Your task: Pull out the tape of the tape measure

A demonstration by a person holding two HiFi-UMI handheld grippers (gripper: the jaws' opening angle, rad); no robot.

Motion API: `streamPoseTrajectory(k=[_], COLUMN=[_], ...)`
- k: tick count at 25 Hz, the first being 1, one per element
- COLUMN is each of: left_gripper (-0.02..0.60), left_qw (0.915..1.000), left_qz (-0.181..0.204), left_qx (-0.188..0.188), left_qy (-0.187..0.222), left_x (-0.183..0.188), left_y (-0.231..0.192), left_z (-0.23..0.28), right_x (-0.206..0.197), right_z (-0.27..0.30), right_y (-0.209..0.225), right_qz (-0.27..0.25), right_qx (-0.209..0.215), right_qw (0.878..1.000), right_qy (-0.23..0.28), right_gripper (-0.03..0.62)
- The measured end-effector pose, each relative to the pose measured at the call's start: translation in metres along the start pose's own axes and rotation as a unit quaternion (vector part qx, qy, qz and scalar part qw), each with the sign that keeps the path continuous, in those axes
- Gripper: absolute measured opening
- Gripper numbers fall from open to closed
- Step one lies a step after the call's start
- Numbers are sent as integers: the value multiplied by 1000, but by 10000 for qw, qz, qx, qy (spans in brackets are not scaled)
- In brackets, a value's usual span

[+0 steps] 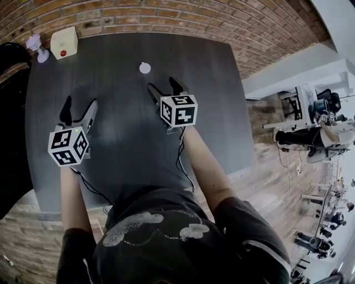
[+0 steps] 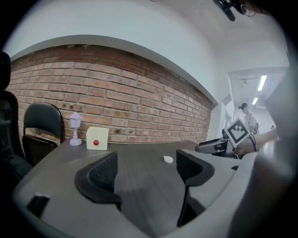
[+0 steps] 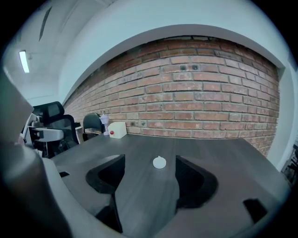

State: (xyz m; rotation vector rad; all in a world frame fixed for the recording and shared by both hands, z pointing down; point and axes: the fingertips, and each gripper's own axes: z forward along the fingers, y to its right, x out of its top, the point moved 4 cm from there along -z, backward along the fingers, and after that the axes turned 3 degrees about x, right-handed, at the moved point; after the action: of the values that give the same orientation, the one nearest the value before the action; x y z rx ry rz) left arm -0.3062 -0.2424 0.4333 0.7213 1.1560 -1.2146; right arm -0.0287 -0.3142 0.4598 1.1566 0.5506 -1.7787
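Note:
A small round white tape measure (image 1: pixel 145 67) lies on the dark grey table (image 1: pixel 216 111), toward the far side. It shows straight ahead between the jaws in the right gripper view (image 3: pixel 159 162) and farther off to the right in the left gripper view (image 2: pixel 168 159). My right gripper (image 1: pixel 165 87) hovers just short of it, open, nothing between its fingers. My left gripper (image 1: pixel 80 106) hangs over the left part of the table, open and empty, well away from the tape measure. No tape is seen pulled out.
A cream box with a red button (image 1: pixel 63 42) and a small lilac lamp figure (image 1: pixel 35 45) stand at the table's far left corner by the brick wall (image 1: pixel 166 16). A black chair (image 2: pixel 43 122) stands at the left end. Office furniture stands off to the right.

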Motion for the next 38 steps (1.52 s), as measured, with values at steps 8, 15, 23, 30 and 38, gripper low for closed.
streamPoseTrajectory(k=[8, 15, 23, 30, 38], left_gripper=[387, 387, 387, 387, 387], left_qw=[9997, 9994, 9992, 9989, 9988], left_qz=[33, 61, 25, 6, -28], left_qx=[189, 257, 183, 250, 205], left_qy=[-146, -225, -357, -401, -438], left_x=[-20, -34, -48, -54, -59], left_y=[-18, -25, -26, -33, -30], left_z=[31, 52, 66, 70, 75], right_x=[-15, -30, -37, -46, -51], right_z=[75, 126, 163, 179, 183], right_y=[14, 29, 43, 45, 39], right_qz=[-256, -296, -281, -263, -673], right_qx=[-69, -138, -109, -140, -5], right_qw=[9986, 9965, 9950, 9943, 9903], right_qy=[-455, -766, -954, -1019, -1214], right_gripper=[325, 325, 325, 325, 296])
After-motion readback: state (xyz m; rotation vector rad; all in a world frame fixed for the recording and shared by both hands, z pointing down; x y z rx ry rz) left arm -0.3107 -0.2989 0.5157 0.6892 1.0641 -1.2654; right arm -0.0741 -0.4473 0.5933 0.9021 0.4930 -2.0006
